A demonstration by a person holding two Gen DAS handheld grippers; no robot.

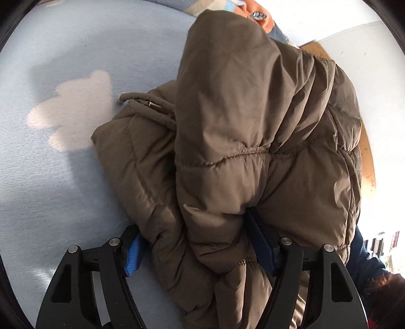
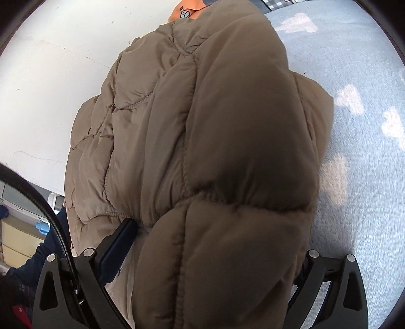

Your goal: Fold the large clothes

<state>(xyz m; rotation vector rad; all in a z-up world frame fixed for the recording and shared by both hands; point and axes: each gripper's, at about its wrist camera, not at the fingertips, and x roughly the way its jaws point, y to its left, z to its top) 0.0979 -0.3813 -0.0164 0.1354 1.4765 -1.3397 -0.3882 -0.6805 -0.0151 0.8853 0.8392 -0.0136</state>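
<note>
A puffy brown quilted jacket [image 1: 240,126] lies bunched and folded on a pale blue blanket [image 1: 63,164]. Its drawstring [image 1: 141,100] trails out to the left. My left gripper [image 1: 192,222] has a thick fold of the jacket between its fingers. The blue left pad [image 1: 131,255] sits against the fold's edge, and the right finger is buried under fabric. In the right wrist view the jacket [image 2: 202,126] fills the middle. My right gripper [image 2: 217,238] stands spread wide around its bulk. Its left finger [image 2: 119,240] rests against the fabric, and the right fingertip is hidden.
The blanket [image 2: 359,177] stretches away beside the jacket, with sunlit patches on it. A white wall [image 2: 50,88] and a wooden edge [image 1: 367,162] lie past the jacket. A person's dark sleeve [image 1: 367,258] is close by. An orange item [image 1: 263,15] lies beyond the jacket.
</note>
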